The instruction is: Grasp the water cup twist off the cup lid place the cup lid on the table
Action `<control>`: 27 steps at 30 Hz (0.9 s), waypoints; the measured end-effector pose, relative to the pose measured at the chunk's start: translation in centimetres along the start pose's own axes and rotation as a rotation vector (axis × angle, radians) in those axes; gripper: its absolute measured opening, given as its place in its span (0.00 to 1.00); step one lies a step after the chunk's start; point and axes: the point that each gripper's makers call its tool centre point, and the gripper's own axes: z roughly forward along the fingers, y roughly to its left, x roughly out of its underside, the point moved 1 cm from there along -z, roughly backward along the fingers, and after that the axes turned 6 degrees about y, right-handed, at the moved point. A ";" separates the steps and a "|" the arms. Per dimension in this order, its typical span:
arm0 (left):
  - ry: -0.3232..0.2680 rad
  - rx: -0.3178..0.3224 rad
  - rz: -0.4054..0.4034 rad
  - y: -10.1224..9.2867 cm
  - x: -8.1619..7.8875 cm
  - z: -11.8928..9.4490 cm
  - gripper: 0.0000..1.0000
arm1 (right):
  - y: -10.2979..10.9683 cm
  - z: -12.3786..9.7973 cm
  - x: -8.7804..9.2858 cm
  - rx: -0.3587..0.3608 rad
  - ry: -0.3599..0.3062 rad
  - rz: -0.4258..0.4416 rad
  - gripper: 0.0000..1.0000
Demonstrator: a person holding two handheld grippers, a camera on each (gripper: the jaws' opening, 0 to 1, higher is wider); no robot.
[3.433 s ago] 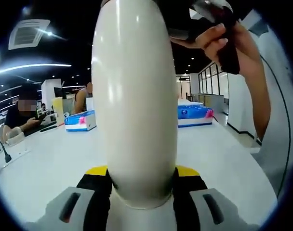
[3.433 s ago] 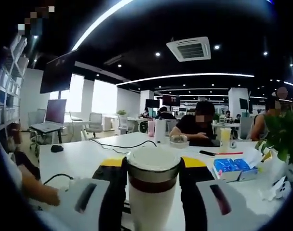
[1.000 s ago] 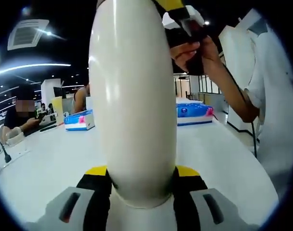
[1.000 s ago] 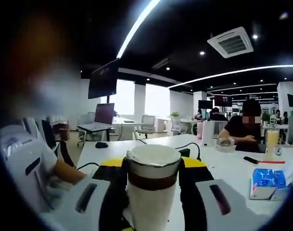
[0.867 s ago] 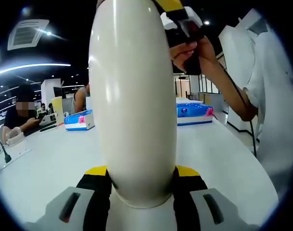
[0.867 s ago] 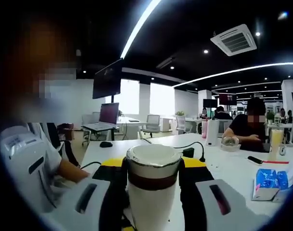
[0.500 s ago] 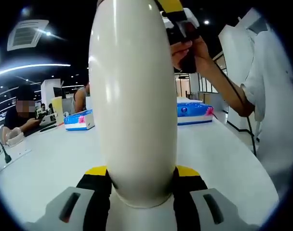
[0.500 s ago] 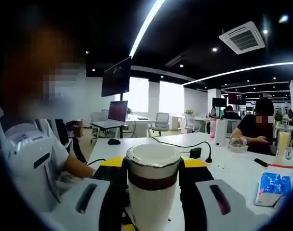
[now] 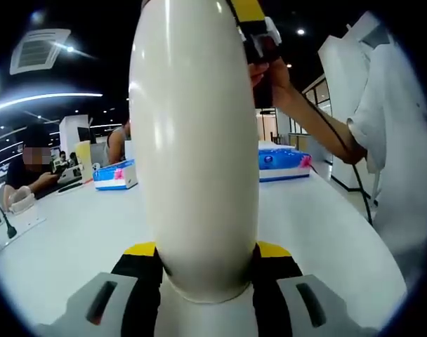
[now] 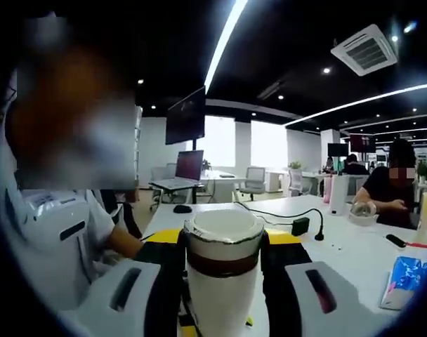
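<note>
Glossy white water cup point(image 9: 194, 140) — lid point(image 10: 223, 237) seemingly brown-banded.

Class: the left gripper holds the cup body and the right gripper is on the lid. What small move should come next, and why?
Probably keep twisting the right gripper. Its fingers clamp the lid, which seems not yet lifted off, while the left gripper grips the cup above the table.

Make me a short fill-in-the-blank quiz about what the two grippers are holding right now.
1. The left gripper is shut on the cup's ____ body.
2. The right gripper grips the cup's ____.
3. A dark ____ band runs around the lid.
4. The blue packets lie on a ____ table.

Missing words: white; lid; brown; white
</note>
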 end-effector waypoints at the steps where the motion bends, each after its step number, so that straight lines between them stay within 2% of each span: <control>1: 0.000 0.000 0.000 0.0 0.0 0.0 0.51 | 0.0 0.0 0.0 -0.005 -0.001 -0.003 0.45; 13: 0.005 -0.002 0.004 0.0 0.1 0.1 0.52 | 0.1 -0.2 0.0 -0.056 -0.017 -0.034 0.45; 24: 0.009 -0.001 0.001 0.0 0.2 0.1 0.52 | 0.2 -0.2 0.2 -0.052 -0.013 -0.038 0.45; 27: 0.010 -0.001 -0.002 0.0 0.2 0.1 0.52 | 0.2 0.0 0.5 -0.033 0.012 -0.040 0.45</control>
